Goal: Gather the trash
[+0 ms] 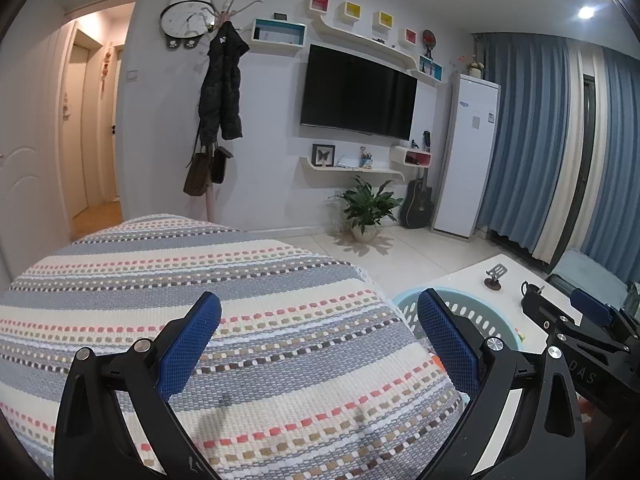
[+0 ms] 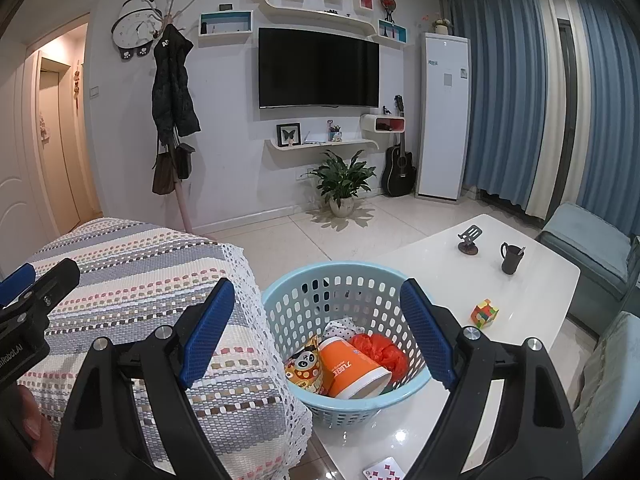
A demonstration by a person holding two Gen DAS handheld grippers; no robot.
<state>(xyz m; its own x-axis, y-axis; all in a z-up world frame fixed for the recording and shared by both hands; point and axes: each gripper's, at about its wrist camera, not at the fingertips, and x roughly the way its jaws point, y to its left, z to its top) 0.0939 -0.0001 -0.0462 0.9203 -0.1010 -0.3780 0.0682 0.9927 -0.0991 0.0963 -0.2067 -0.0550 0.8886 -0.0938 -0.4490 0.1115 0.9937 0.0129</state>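
My left tongs (image 1: 320,332) stand spread wide with nothing between the blue pads, hanging over the striped woven cover (image 1: 240,280) that drapes the sofa arm. My right tongs (image 2: 318,316) are spread just as wide and grip nothing; between their fingers I look down into the light blue perforated basket (image 2: 296,304), which sits on the near corner of the white surface (image 2: 500,292), just beside the lace edge of the cover. The trash lies inside the basket: an orange paper cup (image 2: 352,368) tipped on its side, a snack packet with a panda face (image 2: 304,364) to its left and touching it, a crumpled red-orange plastic bag (image 2: 380,348) behind the cup, and a scrap of white paper (image 2: 338,328) at the back. On the surface well apart from the basket stand a dark mug (image 2: 511,258) and a small phone stand (image 2: 470,240); a colour puzzle cube (image 2: 484,313) lies nearer, to the right of the basket. A playing card (image 2: 384,472) lies at the near edge of the surface, under my right tongs.
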